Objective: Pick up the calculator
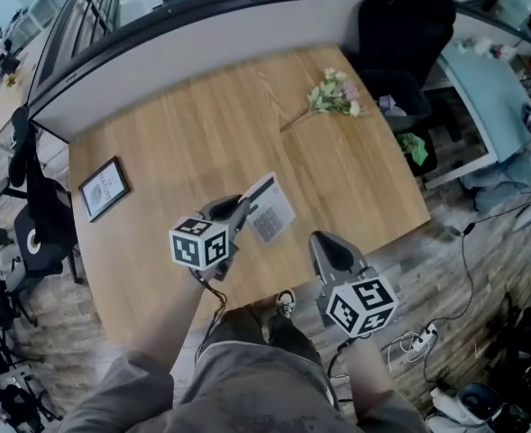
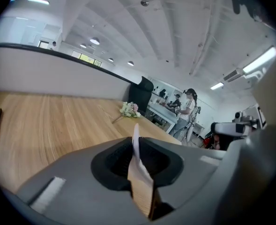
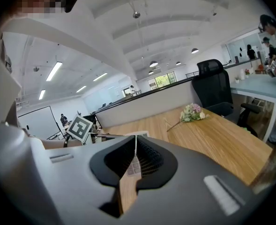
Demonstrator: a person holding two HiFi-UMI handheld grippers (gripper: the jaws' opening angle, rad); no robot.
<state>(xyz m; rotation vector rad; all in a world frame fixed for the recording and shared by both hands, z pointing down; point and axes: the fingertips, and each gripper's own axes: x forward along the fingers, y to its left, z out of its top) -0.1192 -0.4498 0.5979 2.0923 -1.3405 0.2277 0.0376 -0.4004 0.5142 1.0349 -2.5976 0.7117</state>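
Left gripper [image 1: 242, 207] clamped on the calculator [image 1: 270, 213] by its near-left edge. In the left gripper view its thin white edge stands between my jaws. The calculator is tilted, keys up, over the near middle of the surface [image 1: 202, 124], and looks clear of the wood.

Right gripper [image 1: 322, 239] has its jaws together on nothing. It sits just right of the calculator, apart from it, by the near edge.

Around:
- Flowers [image 1: 335, 93] lie far right on the surface, well apart.
- Frame [image 1: 103, 188] lies flat by the left edge, well apart.
- Black chair [image 1: 400, 25] stands beyond the far right corner.
- A curved partition [image 1: 202, 34] runs along the far side.
- Cables [image 1: 418, 336] trail on the floor to the right.
- My shoe [image 1: 285, 303] shows below the near edge.
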